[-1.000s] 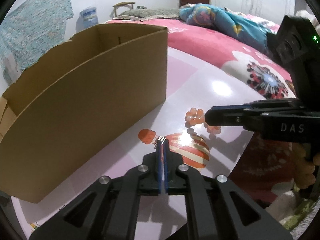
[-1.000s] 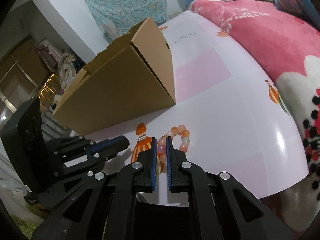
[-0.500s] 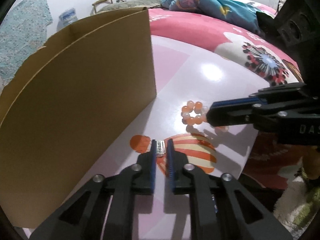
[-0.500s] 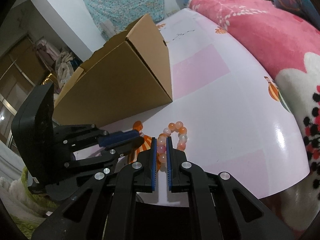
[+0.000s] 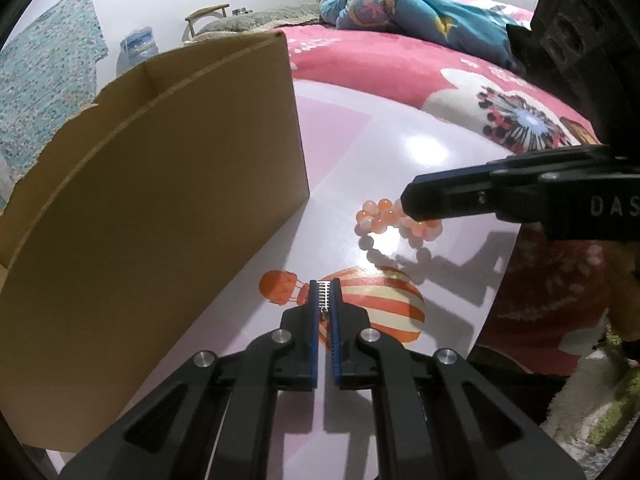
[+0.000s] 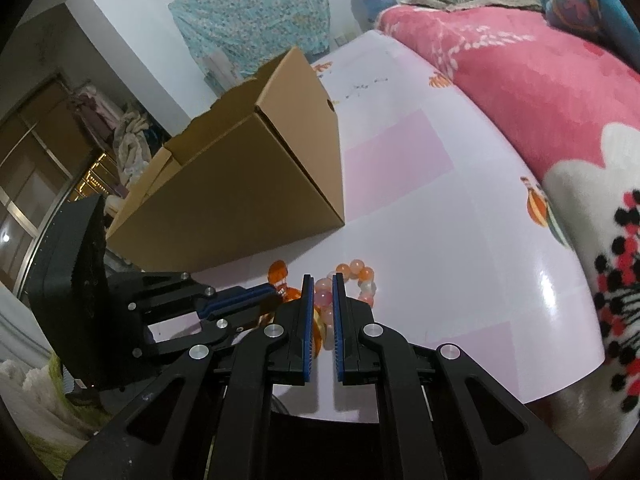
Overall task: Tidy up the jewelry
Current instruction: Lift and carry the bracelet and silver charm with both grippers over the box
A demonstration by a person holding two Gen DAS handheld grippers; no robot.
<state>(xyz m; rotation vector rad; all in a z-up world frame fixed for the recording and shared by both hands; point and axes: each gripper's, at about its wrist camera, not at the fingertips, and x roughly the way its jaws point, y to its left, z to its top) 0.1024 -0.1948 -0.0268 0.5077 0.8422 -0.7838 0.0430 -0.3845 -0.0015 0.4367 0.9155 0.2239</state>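
Ring (image 5: 324, 297) sits pinched between the left gripper's (image 5: 325, 286) 2 tips, over the table's (image 5: 400, 152) balloon print. Right gripper (image 6: 319, 280) clamps the bracelet (image 6: 362, 276) on the table beside the box (image 6: 248, 184).

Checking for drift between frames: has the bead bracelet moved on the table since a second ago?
No. In the right wrist view the bracelet lies at the same spot off the box corner, the right gripper closed on it.
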